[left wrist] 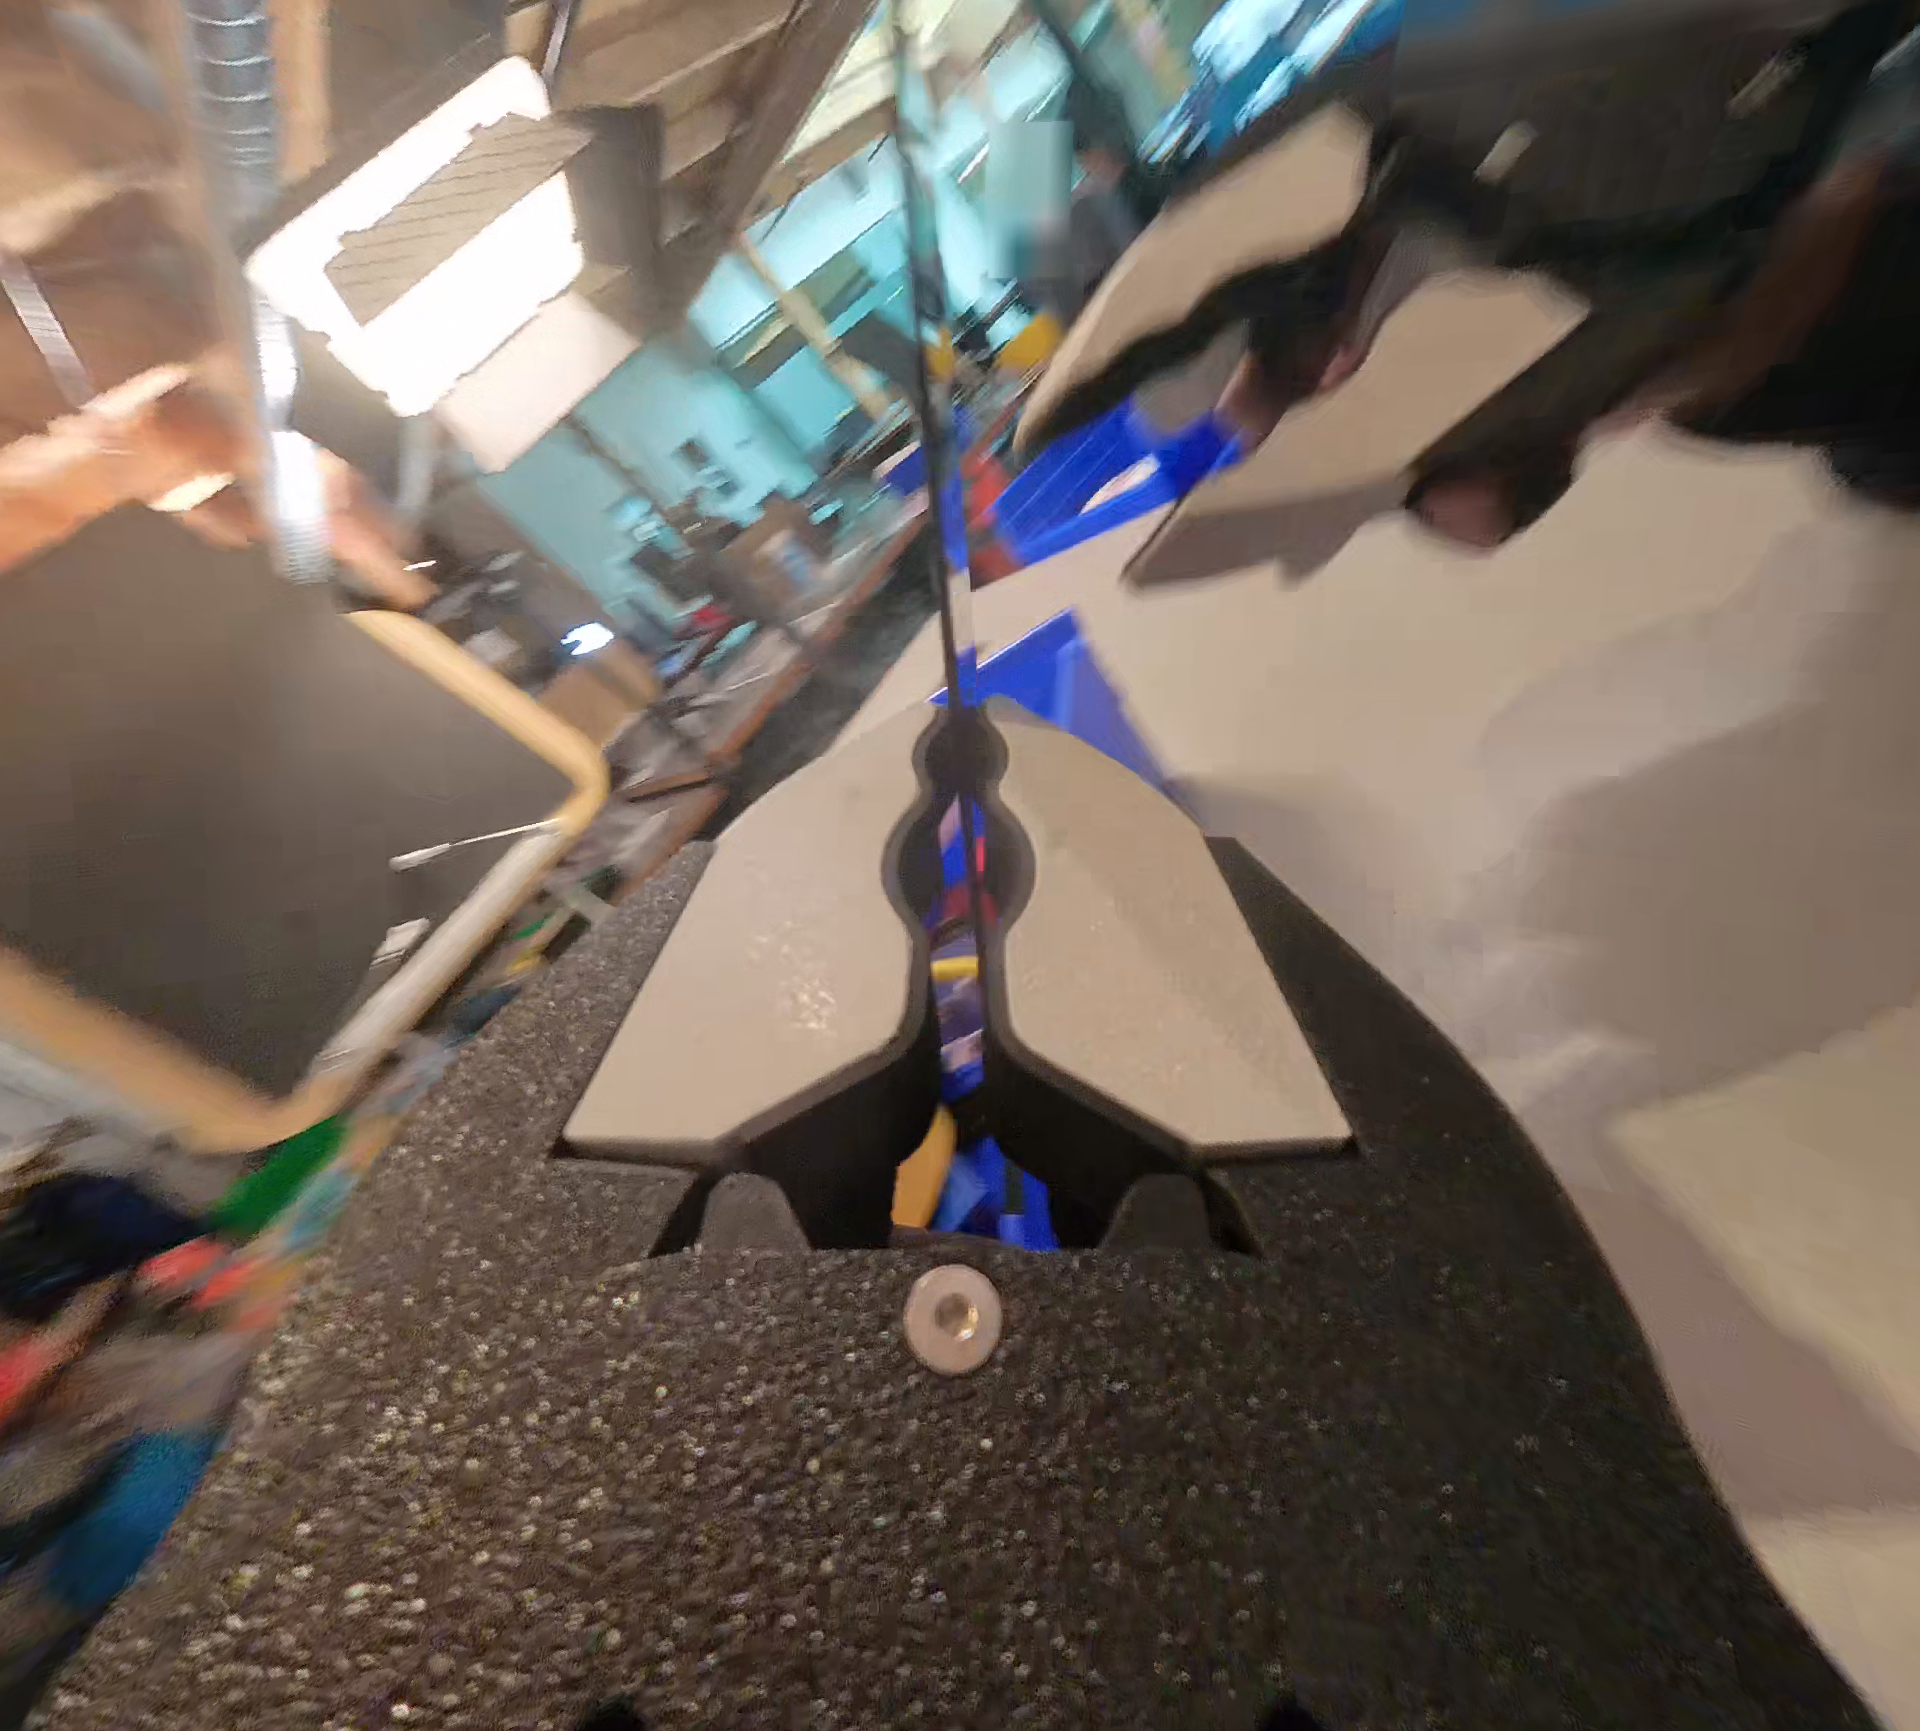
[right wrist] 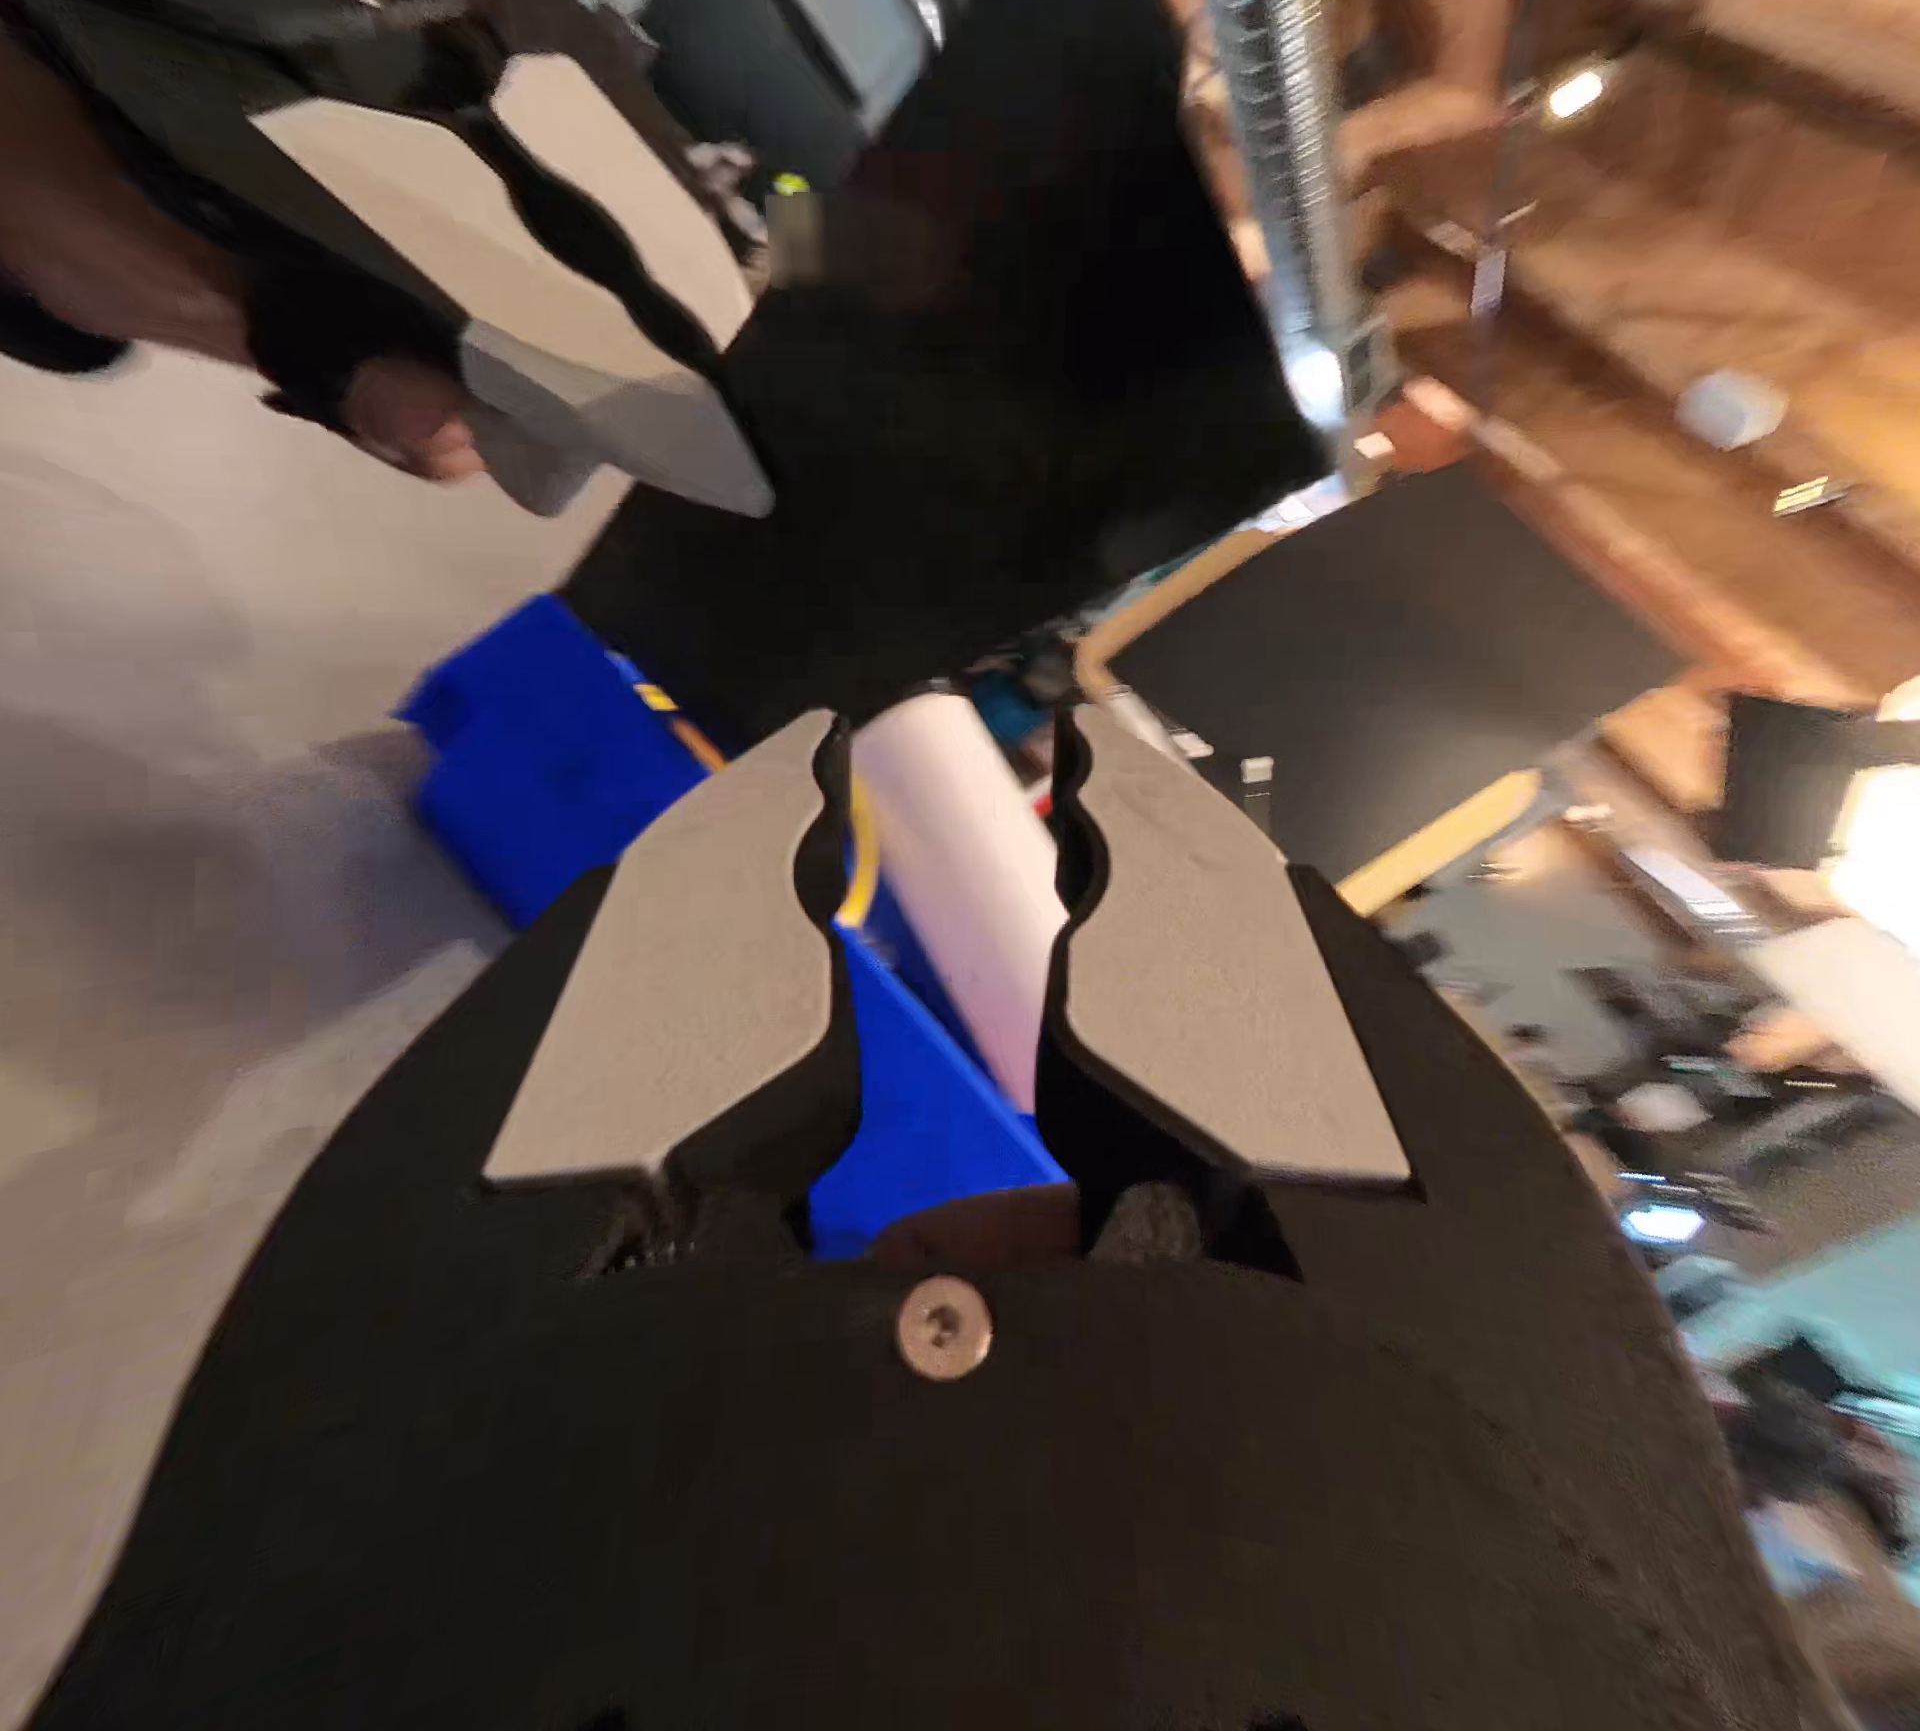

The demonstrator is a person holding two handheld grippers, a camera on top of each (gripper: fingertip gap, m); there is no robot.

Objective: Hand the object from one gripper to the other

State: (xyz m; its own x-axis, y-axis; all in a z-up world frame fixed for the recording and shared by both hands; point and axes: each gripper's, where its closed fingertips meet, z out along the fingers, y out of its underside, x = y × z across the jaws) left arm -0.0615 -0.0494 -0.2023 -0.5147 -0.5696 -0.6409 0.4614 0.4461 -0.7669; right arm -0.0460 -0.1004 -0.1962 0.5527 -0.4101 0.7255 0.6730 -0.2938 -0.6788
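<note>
The pale grey tabletop [left wrist: 1558, 798] fills the ground under both of my tools. Above it I hold the thin, flat, dark glossy sheet [right wrist: 987, 434]. From my right wrist view it reads as a broad black panel. From the left wrist view I see it edge-on, a narrow dark line [left wrist: 930, 434] rising from the fingertips to the top of the frame.

My left gripper [left wrist: 961, 725] is pinched down on that sheet's lower edge, with its grey pads pressed nearly together and only the sheet between them. In the other view it sits at upper left [right wrist: 753, 398].

My right gripper [right wrist: 945, 725] stands clearly parted with nothing between its fingers. It hangs near the sheet without touching it, up to the right in the left view [left wrist: 1081, 502].

A blue plastic bin [right wrist: 540, 767] rests on the table beyond my right fingertips, with a white cylindrical roll [right wrist: 956, 850] just beside it.
</note>
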